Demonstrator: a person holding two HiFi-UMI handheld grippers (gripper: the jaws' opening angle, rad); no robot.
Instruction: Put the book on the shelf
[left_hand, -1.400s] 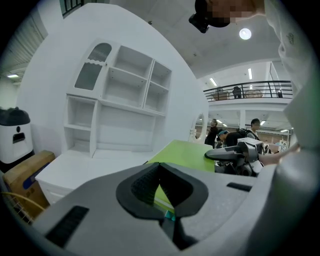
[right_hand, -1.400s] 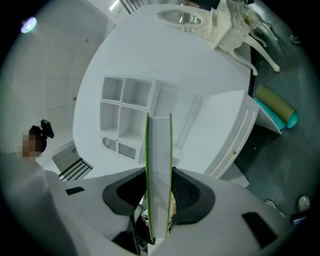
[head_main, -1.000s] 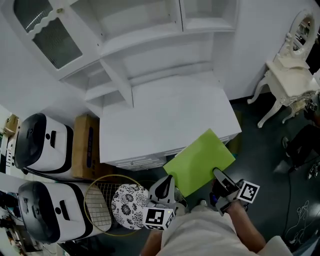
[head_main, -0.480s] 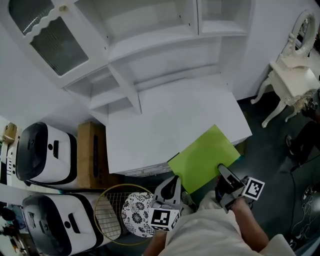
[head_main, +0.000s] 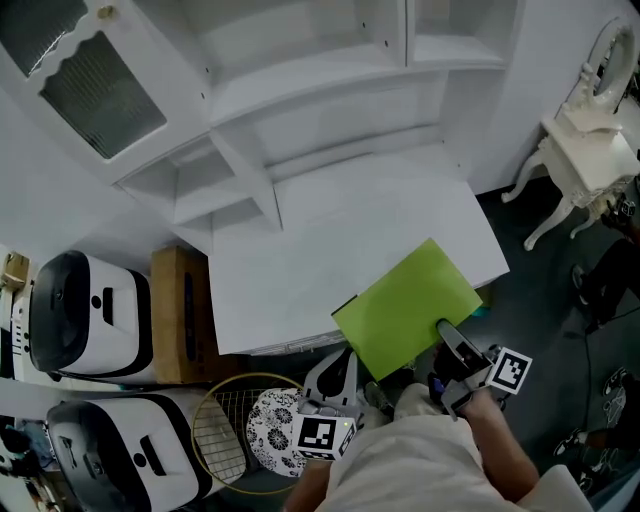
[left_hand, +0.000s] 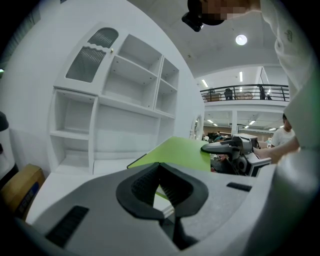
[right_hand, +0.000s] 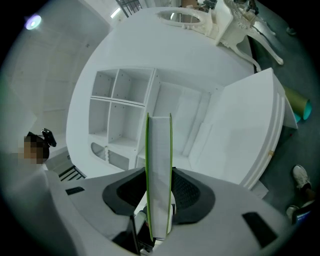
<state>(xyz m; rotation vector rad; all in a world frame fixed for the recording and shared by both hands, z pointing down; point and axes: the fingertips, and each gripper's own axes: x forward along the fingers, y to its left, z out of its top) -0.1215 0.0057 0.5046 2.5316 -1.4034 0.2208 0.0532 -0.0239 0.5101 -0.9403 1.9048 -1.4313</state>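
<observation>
A lime-green book hangs in the air, its far corner over the front right edge of the white counter. My right gripper is shut on its near edge. In the right gripper view the book stands edge-on between the pads, its white pages showing between green covers. My left gripper is to the book's left, shut with nothing in it; its pad tips meet in the left gripper view. The white shelf unit with open compartments rises behind the counter.
A white dressing table stands at the right. Left of the counter sit a cardboard box and two white-and-black appliances. A racket and a patterned disc lie near my left gripper. The floor is dark.
Both grippers and the book have come closer to the white unit. The book's far corner now reaches further over the counter's front edge.
</observation>
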